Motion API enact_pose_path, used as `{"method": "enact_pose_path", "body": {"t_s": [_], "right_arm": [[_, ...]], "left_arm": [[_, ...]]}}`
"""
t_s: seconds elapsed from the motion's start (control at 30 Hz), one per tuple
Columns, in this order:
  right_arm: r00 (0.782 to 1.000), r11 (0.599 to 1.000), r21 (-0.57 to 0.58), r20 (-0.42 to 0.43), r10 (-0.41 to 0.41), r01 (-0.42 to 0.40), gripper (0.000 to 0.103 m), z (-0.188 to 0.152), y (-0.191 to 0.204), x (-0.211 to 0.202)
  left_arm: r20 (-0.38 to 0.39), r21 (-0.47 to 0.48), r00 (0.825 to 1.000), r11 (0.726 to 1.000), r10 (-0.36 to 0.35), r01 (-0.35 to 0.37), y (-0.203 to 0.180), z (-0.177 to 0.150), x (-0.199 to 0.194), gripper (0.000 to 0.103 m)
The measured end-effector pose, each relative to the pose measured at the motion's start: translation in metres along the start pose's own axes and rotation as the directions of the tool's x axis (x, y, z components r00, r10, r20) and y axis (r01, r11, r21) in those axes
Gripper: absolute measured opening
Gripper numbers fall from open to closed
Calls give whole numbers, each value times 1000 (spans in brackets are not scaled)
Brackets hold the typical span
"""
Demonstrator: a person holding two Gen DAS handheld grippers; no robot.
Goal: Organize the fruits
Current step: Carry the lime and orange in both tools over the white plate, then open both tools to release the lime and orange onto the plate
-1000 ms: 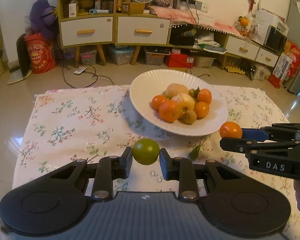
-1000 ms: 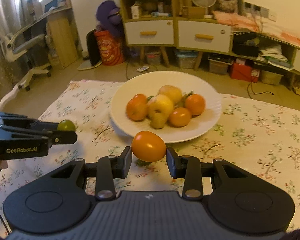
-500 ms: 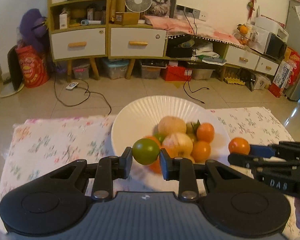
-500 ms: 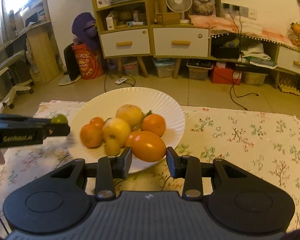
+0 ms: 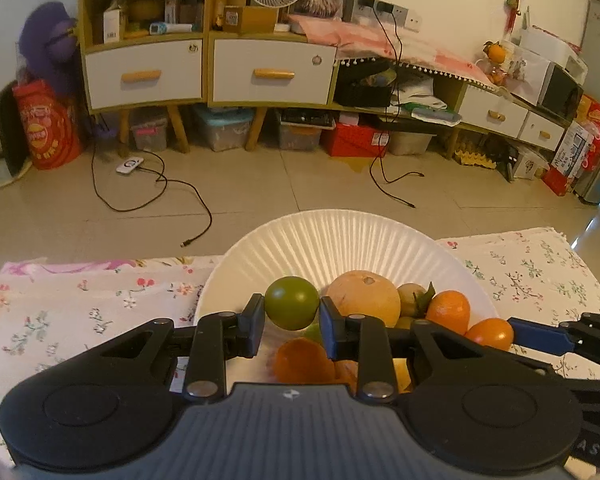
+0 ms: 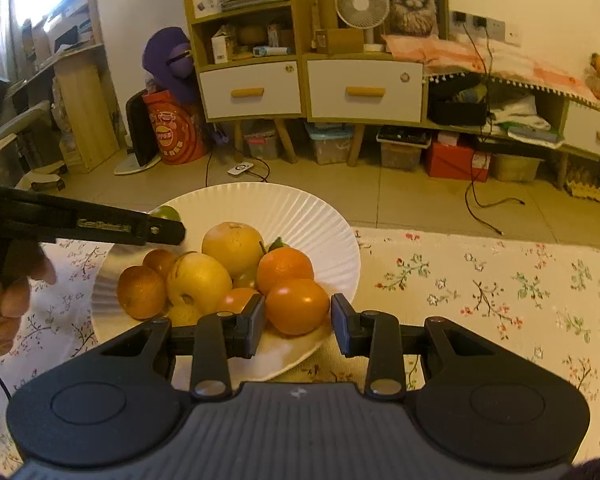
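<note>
Green fruit [image 5: 291,308] in left gripper [image 5: 292,316] above plate [image 5: 340,236]

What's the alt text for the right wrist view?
The right gripper holds an orange fruit over the near edge of a white plate piled with fruit. The left gripper comes in from the left with a green fruit.

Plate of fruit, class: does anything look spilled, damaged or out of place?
Nothing stands out. The fruit sits piled inside the white plate, none spilled onto the floral cloth; each gripper holds one fruit over it.
</note>
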State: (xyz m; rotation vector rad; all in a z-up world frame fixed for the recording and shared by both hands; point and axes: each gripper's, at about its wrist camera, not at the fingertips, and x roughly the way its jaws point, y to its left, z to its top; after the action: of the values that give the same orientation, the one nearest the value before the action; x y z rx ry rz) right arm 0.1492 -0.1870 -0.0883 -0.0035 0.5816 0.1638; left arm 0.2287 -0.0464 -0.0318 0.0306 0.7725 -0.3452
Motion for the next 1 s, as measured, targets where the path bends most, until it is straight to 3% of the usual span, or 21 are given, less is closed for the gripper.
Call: {"method": "enact_pose_path", "body": {"t_s": [0.23,0.33,0.4,0.53,0.67,1.0], "right_arm": [[1000,1000,-26,1,15,-15,33,2,5,2],[1000,1000,-16,7,15,-14,38,4,3,-1],[1000,1000,-9,11,9,-9,47,6,2,-6],[1000,1000,10,7,-7,7,55,10,-2,-17],[999,998,31,-22,-46,47,66,16,-4,-30],[982,986,98,-144,-120,135,88,27,5,-50]], "left_arm": [[7,8,1000,1000,8,-8,-2,-1,3,11],[30,10,999,1000,11,-11,-1,0,-4,24],[43,2,999,1000,23,-23,-1,1,-10,39],[35,-9,998,999,51,-51,-1,-2,-27,50],[11,-30,995,994,103,-103,-2,-5,-50,69],[-119,-81,974,976,191,-201,-16,-15,-96,87]]}}
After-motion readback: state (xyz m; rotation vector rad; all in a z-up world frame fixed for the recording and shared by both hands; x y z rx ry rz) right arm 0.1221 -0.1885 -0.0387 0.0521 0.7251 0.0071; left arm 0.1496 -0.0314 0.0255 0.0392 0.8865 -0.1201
